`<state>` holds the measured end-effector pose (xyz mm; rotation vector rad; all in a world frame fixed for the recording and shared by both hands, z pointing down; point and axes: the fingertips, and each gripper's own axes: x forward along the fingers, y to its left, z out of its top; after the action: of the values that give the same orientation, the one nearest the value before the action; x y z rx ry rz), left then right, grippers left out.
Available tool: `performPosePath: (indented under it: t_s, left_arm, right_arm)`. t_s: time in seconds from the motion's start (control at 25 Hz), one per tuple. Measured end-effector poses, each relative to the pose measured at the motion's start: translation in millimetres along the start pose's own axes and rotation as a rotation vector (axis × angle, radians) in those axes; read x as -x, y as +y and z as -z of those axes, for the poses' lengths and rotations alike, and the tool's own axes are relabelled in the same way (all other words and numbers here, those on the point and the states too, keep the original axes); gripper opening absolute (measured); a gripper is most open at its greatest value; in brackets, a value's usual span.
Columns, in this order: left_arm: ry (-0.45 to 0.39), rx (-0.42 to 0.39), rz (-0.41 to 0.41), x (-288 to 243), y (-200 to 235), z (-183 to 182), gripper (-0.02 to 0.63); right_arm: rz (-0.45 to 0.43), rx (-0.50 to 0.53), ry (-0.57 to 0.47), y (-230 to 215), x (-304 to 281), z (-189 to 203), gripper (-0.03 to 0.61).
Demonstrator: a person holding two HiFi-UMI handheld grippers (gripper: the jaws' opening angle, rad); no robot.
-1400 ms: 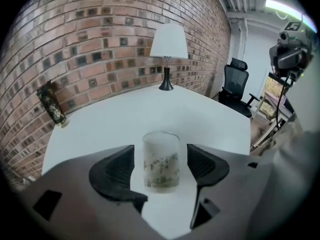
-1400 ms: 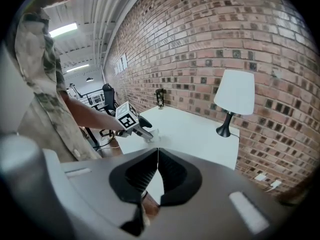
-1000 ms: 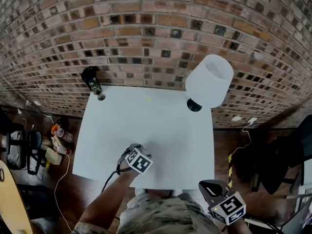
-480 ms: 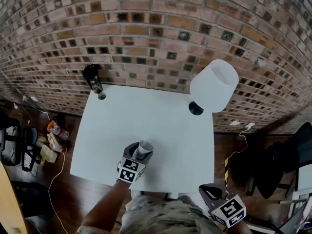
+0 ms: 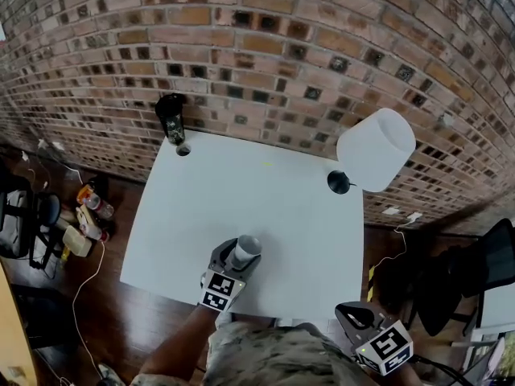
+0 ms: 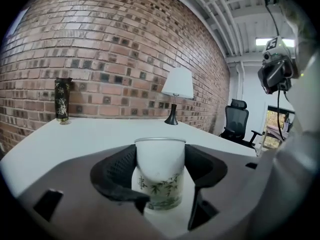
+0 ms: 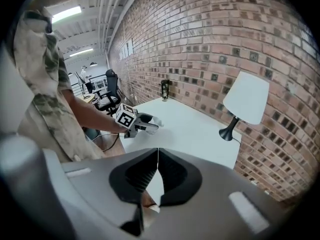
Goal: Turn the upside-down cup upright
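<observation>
Two grey hand-held grippers, a camouflage shirt

The left gripper [image 5: 244, 257] and right gripper [image 5: 356, 315] have smooth grey moulded bodies. Each carries a white cube [image 5: 219, 290] behind its jaws, printed with black square markers. The jaws are lined with black pads [image 6: 116, 173] with a fine ribbed texture. Behind the grippers the person wears a short-sleeved shirt [image 5: 269, 359] in pale green-and-tan camouflage.

The white cup with a green bamboo print [image 6: 160, 176] has its lower end and its lower left side hidden behind the pads of the left claw [image 5: 235, 256]. The dark signs beside the bamboo are too small to read. In the head view, the white lampshade [image 5: 376, 149] covers the lamp's stem, and the small things [image 5: 87, 215] on the wooden floor [image 5: 121, 312] are too small to tell.
</observation>
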<state>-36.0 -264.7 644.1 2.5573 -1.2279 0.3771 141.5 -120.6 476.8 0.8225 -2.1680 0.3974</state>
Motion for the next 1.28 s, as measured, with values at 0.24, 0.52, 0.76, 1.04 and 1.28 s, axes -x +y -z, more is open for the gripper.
performPosePath:
  t_s: [0.24, 0.52, 0.76, 1.04, 1.28]
  left_arm:
    - [-0.031, 0.020, 0.011, 24.5, 0.6, 8.4, 0.301]
    - [-0.086, 0.024, 0.030, 43.2, 0.4, 12.5, 0.300]
    - [-0.075, -0.041, 0.062, 49.8, -6.6, 24.5, 0.307]
    - [-0.040, -0.030, 0.111, 58.9, -6.4, 35.9, 0.304]
    - [0.000, -0.041, 0.144, 66.6, -6.4, 43.2, 0.307]
  right_arm:
    - [0.011, 0.003, 0.002, 13.8, -7.5, -7.6, 0.005]
    - [0.022, 0.003, 0.023, 29.2, -12.3, -10.5, 0.005]
    - [0.009, 0.038, 0.053, 43.3, -21.9, -21.3, 0.005]
    - [0.001, 0.044, 0.080, 56.0, -32.7, -27.6, 0.005]
    - [-0.020, 0.037, 0.080, 69.8, -39.7, -26.1, 0.006]
